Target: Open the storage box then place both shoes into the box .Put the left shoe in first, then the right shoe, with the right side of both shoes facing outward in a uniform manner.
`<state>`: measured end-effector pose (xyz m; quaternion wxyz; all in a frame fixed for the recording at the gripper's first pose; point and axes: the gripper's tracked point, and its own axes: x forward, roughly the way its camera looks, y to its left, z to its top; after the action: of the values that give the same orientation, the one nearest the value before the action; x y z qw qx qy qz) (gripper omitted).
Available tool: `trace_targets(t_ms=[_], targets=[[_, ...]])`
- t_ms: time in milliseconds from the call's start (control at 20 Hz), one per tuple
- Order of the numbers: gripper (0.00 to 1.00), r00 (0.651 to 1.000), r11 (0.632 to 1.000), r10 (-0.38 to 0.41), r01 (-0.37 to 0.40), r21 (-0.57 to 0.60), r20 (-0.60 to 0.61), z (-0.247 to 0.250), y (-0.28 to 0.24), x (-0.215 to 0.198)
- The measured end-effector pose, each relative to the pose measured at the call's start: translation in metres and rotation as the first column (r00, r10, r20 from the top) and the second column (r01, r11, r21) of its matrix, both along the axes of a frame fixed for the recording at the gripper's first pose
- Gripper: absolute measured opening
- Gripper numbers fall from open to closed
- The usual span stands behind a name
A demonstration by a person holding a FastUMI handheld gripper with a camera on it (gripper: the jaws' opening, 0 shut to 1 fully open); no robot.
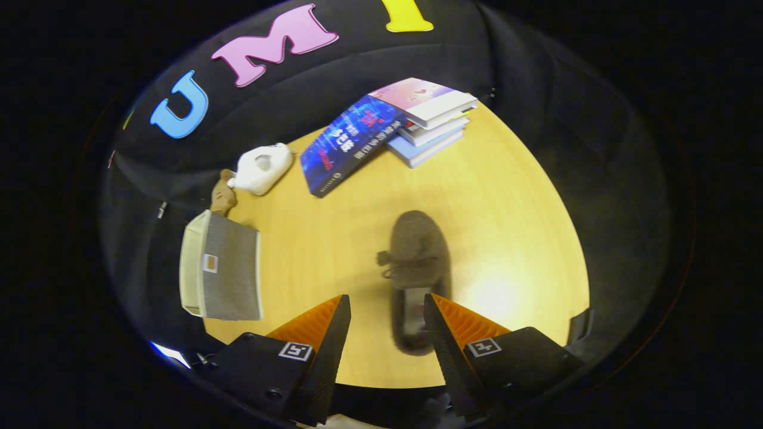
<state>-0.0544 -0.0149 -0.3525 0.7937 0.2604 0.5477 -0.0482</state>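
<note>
One grey-brown furry shoe (pixel 418 250) with a lace bow lies on the wooden table (pixel 512 226), toe pointing away from me. Its heel end reaches back between my fingers and sits close against the right finger (pixel 444 333). My gripper (pixel 386 298) is open, with the fingers spread wider than the shoe and neither pad pressing on it. The storage box (pixel 231 268), grey fabric with a small tag and a cream-coloured face on its far-left side, stands at the table's edge to the left of my left finger. I cannot tell whether the box is open.
Beyond the shoe a dark blue book (pixel 349 146) leans against a stack of books (pixel 432 119) at the back. A white plush toy (pixel 262 168) and a small brown toy (pixel 223 198) lie behind the box. Bare wood spreads to the right of the shoe.
</note>
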Motion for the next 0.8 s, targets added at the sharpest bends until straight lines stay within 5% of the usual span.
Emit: trace_targets(t_ms=[500, 750, 800], targets=[[0.75, 0.980, 1.000, -0.022, 0.020, -0.011, -0.198, -0.099, -0.012, -0.022], [0.07, 0.974, 0.998, 0.046, -0.057, -0.042, -0.221, -0.110, -0.009, -0.022], [0.05, 0.976, 0.997, 0.056, -0.065, -0.036, -0.212, -0.108, -0.007, -0.021]])
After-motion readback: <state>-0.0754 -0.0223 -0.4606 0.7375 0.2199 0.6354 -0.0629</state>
